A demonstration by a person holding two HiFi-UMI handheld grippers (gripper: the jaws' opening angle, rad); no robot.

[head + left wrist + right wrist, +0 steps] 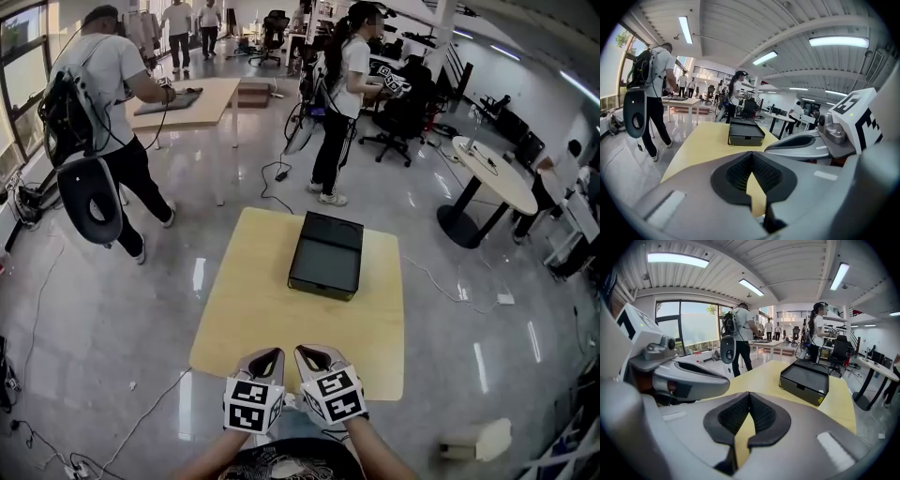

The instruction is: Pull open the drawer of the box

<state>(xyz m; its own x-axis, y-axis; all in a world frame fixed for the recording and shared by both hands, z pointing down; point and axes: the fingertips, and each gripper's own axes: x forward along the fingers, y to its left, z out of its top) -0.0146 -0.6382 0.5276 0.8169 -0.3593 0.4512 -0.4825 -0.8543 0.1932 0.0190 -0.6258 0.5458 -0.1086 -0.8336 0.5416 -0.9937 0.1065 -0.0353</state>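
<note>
Both left tongs (751,153) and right tongs (749,393) closed, empty.

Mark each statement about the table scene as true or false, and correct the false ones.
1. A flat black rectangular box lies on the light wooden table. True.
2. The left tool is clamped on the box. False: it is at the table's near edge, well apart from the box, with its jaws together on nothing.
3. The right tool has its jaws together with nothing between them. True.
4. The box's drawer is pulled fully out. False: its front looks flush with the box, so it is not yet opened.
5. The two tools are side by side. True.
</note>
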